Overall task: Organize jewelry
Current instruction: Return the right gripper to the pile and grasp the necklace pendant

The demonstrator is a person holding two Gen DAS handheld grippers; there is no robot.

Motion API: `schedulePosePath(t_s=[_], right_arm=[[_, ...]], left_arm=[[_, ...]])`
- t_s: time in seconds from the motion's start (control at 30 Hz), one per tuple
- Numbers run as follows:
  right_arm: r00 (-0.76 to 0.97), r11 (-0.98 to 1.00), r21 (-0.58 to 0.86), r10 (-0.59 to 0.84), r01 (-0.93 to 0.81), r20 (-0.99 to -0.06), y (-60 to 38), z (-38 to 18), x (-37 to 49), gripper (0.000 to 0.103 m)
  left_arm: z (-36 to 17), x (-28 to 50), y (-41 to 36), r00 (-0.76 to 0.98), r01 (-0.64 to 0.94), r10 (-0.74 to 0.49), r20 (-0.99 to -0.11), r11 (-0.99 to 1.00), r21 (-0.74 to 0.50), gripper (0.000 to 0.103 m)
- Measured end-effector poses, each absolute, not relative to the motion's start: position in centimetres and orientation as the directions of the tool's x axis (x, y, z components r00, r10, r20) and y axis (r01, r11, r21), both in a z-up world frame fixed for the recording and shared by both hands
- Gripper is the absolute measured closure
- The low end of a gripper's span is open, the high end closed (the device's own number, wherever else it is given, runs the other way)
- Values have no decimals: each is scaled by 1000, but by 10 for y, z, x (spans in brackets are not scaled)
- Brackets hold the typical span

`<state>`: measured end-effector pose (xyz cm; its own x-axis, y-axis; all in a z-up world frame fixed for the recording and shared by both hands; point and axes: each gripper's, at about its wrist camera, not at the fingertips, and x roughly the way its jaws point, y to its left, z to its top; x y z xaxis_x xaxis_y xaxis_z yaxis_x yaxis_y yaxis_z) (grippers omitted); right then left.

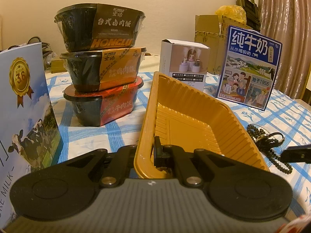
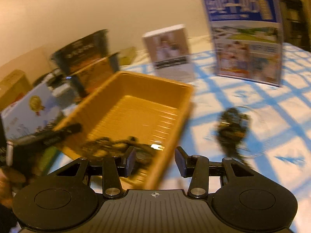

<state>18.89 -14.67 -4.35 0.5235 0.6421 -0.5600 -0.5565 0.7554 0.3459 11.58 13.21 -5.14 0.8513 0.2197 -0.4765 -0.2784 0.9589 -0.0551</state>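
While the left gripper (image 1: 158, 155) pinches the near rim of the gold tray (image 1: 186, 104), the right gripper (image 2: 154, 162) stands spread over dark beads (image 2: 116, 145) inside it. At the frame's right, another beaded string (image 2: 232, 128) is left on the worktop (image 2: 272, 155).

A glossy ribbed golden plastic tray (image 1: 194, 104) sits on matt blue-checked cloth (image 1: 281, 116), beside dark shiny beads (image 1: 258, 134) and printed cardboard cartons (image 1: 250, 68)

A ribbed golden tray (image 1: 194, 116) sits mid-frame, open side up; dark bead strings (image 1: 272, 145) lie heaped on the checked cloth at its right; a blurred dark strand (image 2: 116, 143) lies inside the tray's near end.
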Motion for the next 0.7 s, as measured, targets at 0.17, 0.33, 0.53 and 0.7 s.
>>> schedulePosePath(t_s=[0.17, 0.33, 0.53, 0.7], right_arm=[[570, 825, 314, 555, -469, -606, -181, -53, 196, 58], [598, 867, 263, 486, -424, -638, -200, -59, 198, 58], [602, 884, 225, 448, -410, -661, -204, -66, 200, 58], [605, 889, 203, 432, -411, -669, -205, -69, 203, 58]], left_arm=[[-51, 117, 132, 850, -279, 222, -478, 959, -51, 99], [-51, 117, 132, 849, -278, 224, -478, 960, -45, 99], [-51, 117, 132, 849, -274, 224, -478, 961, -37, 99], [-50, 117, 131, 849, -274, 225, -477, 961, -34, 99]])
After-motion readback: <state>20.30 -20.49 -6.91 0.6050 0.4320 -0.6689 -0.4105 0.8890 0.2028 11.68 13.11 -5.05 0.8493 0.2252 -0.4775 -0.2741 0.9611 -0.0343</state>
